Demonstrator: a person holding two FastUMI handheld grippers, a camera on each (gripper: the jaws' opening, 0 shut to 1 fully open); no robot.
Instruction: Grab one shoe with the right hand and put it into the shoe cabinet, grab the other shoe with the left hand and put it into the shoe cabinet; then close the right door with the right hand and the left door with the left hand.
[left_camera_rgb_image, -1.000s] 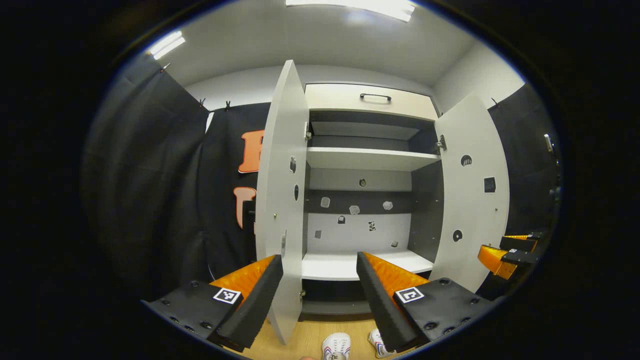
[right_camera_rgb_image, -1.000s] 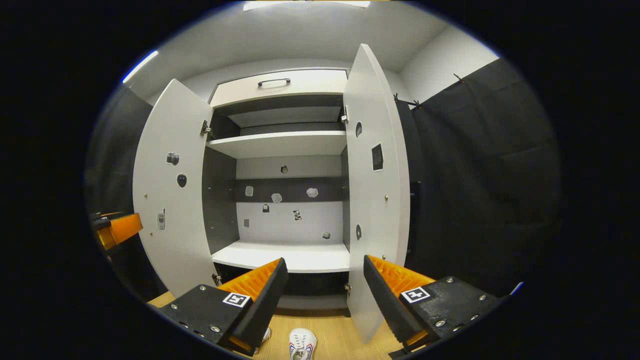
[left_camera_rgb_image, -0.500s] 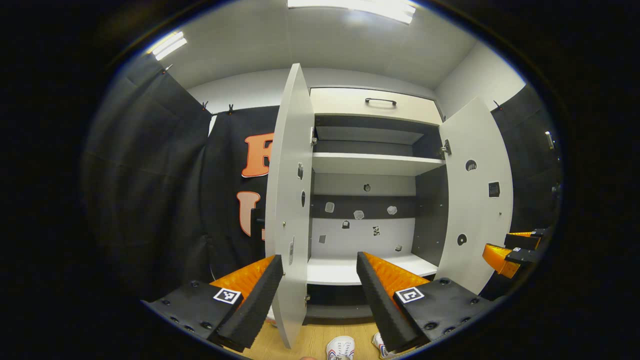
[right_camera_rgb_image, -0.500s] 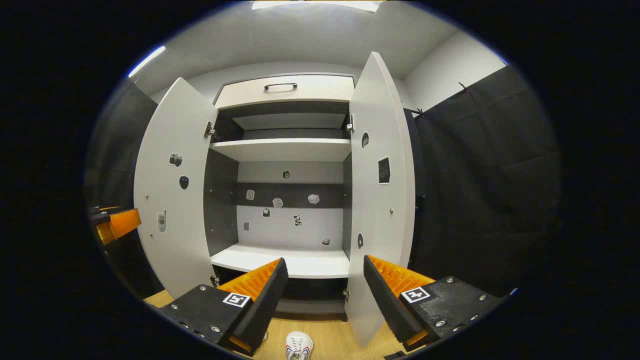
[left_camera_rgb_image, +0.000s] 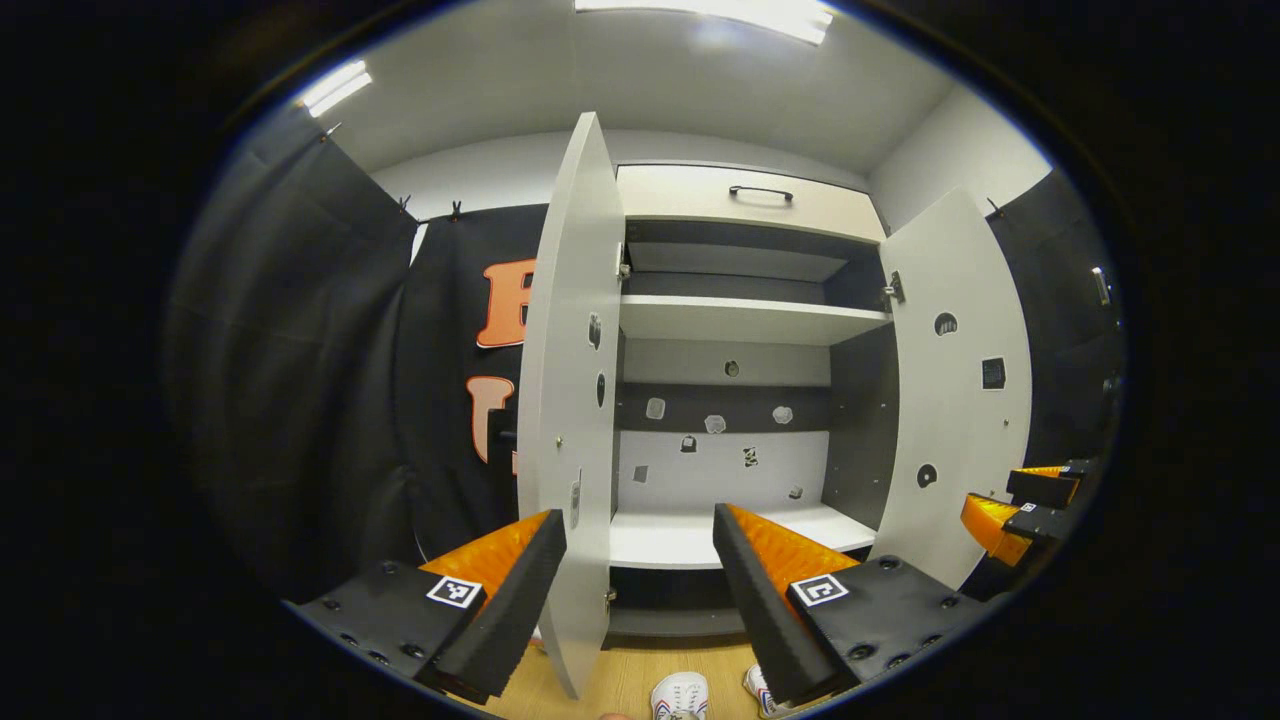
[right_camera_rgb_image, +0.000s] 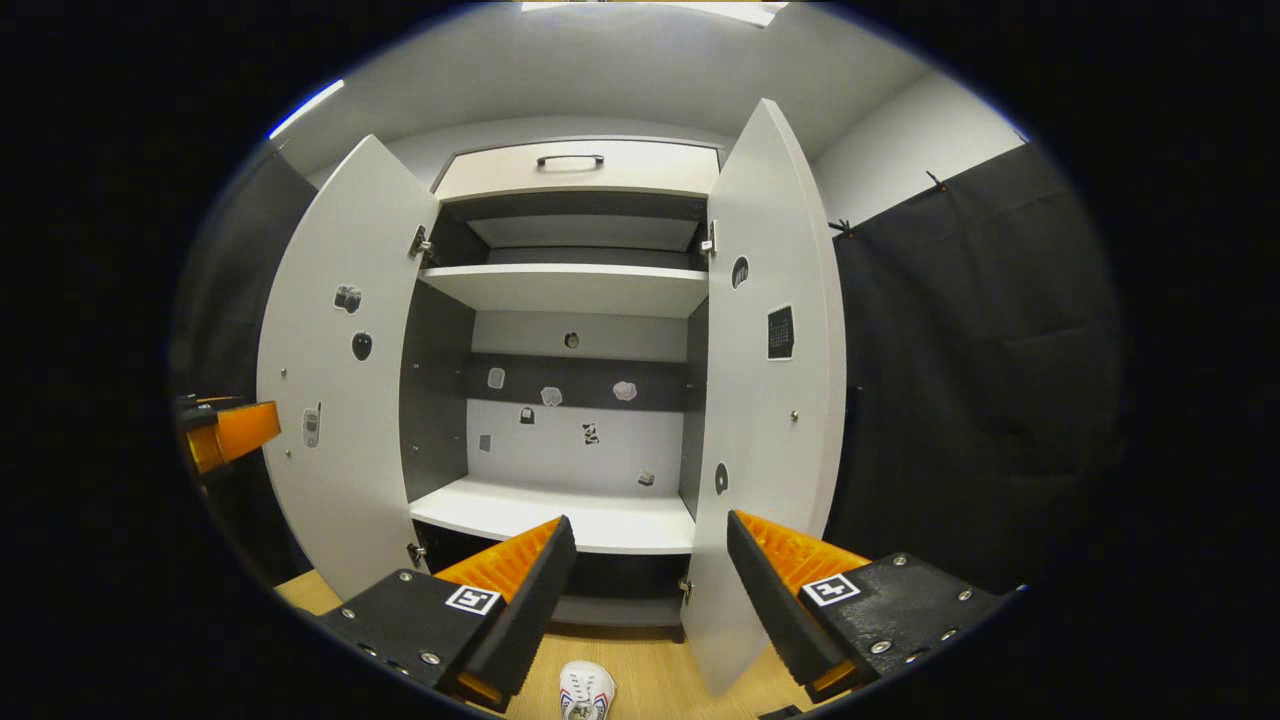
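The shoe cabinet (left_camera_rgb_image: 745, 320) stands ahead with both doors swung open. Its left door (left_camera_rgb_image: 565, 400) and right door (left_camera_rgb_image: 955, 400) are white. In the right gripper view the cabinet (right_camera_rgb_image: 570, 290) has its left door (right_camera_rgb_image: 335, 400) and right door (right_camera_rgb_image: 770, 420) open too. Two white shoes lie on the wooden floor below: one (left_camera_rgb_image: 680, 695) between my fingers and another (left_camera_rgb_image: 757, 690) partly hidden. One shoe (right_camera_rgb_image: 585, 690) shows in the right gripper view. My left gripper (left_camera_rgb_image: 638, 560) is open and holds nothing. My right gripper (right_camera_rgb_image: 648, 565) is open and holds nothing.
The lower white shelf (left_camera_rgb_image: 700, 535) and upper shelf (left_camera_rgb_image: 740, 320) hold nothing. A drawer with a black handle (left_camera_rgb_image: 760, 192) tops the cabinet. Black cloth walls hang on both sides. The right gripper (left_camera_rgb_image: 1020, 505) shows at the far right of the left gripper view, the left gripper (right_camera_rgb_image: 225, 435) at the far left of the right one.
Both views shift a little: the left gripper swayed sideways and back, and the right gripper drifted so the right door sits more to its right and the shoe lower in view.
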